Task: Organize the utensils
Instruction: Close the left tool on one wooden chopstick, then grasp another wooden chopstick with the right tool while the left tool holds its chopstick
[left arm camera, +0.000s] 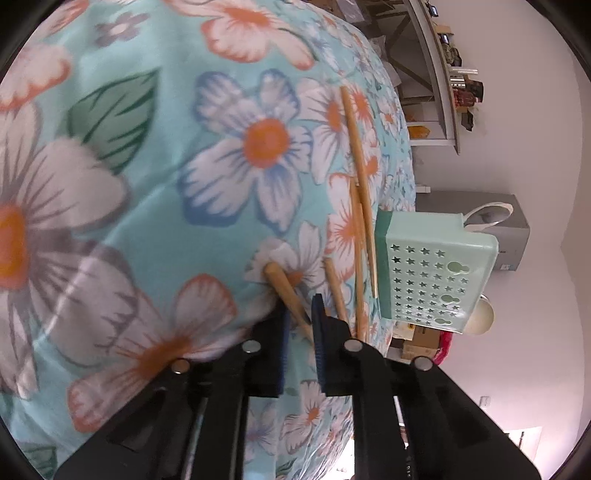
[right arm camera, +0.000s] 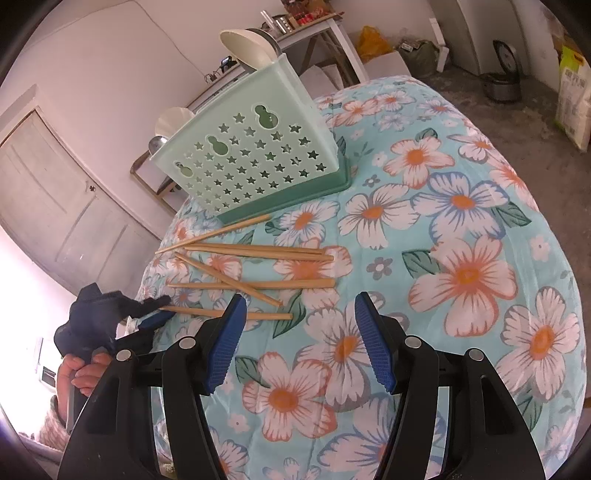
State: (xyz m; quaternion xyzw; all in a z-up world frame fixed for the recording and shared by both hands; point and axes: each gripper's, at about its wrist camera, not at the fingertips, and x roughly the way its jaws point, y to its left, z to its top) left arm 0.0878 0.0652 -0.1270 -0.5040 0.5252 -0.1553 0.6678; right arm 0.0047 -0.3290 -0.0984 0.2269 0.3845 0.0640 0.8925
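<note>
Several wooden chopsticks (right arm camera: 258, 254) lie loose on the floral tablecloth (right arm camera: 461, 221) in front of a mint-green utensil holder (right arm camera: 251, 155) with star cut-outs. My left gripper (left arm camera: 300, 317) has its jaws closed around the thin end of the nearest chopstick (left arm camera: 286, 291) at the table's edge; in the right wrist view the left gripper (right arm camera: 155, 314) grips that chopstick (right arm camera: 229, 314). My right gripper (right arm camera: 299, 332) is open and empty, hovering over the cloth just short of the chopsticks. The holder also shows in the left wrist view (left arm camera: 432, 269).
White spoons (right arm camera: 247, 48) and a metal ladle (right arm camera: 157, 144) stand in the holder. A door (right arm camera: 55, 206) and shelving (right arm camera: 303, 26) are behind the table. A rice cooker (right arm camera: 502, 85) and a sack (right arm camera: 576, 99) sit on the floor at right.
</note>
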